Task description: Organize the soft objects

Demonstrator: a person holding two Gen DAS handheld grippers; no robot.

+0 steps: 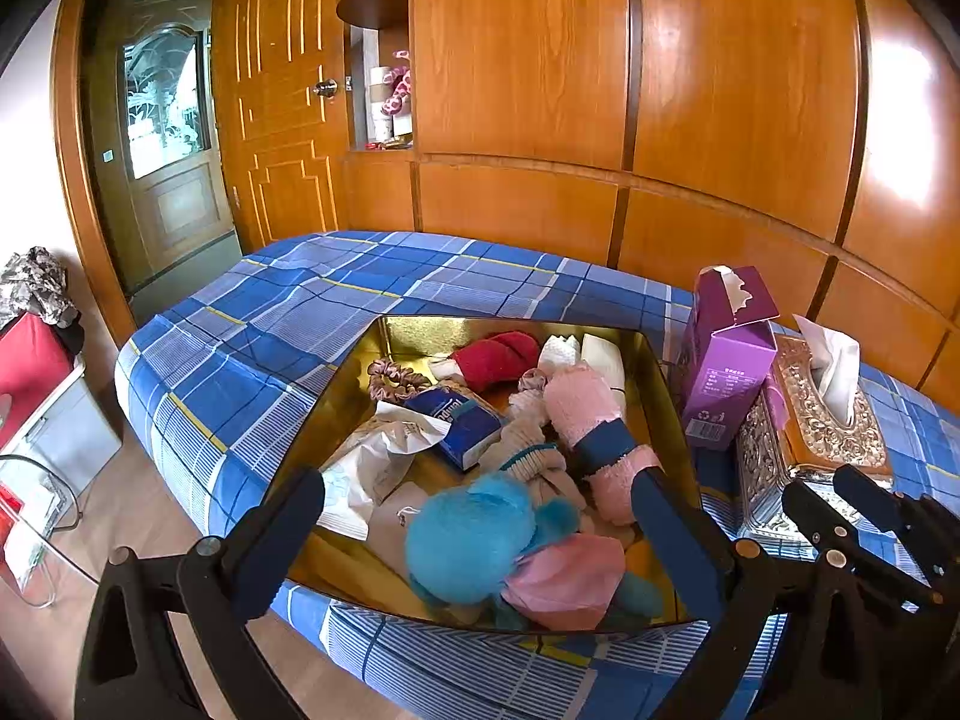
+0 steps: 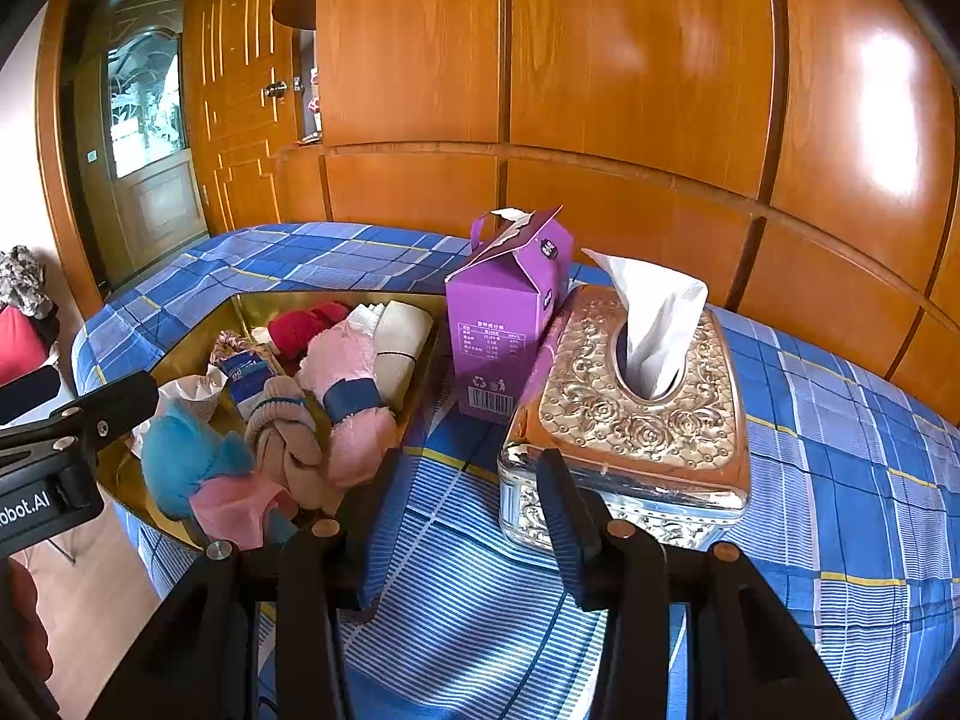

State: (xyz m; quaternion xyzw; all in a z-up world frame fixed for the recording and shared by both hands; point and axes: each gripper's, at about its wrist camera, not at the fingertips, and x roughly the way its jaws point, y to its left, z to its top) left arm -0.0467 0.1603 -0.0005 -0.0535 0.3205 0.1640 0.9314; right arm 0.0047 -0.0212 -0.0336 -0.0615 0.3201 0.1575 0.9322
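Soft toys in gold tray (image 1: 654, 372) beneath open left claw (image 1: 480, 510), untouched.

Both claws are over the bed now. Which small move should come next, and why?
Probably lower the left claw onto the blue plush in the gold tray. It is open, empty, and the plush lies on top between its fingers.

Both grippers point down a bit. The left gripper (image 1: 480, 516) is wide open. The right gripper (image 2: 465, 468) is open too, holding nothing.
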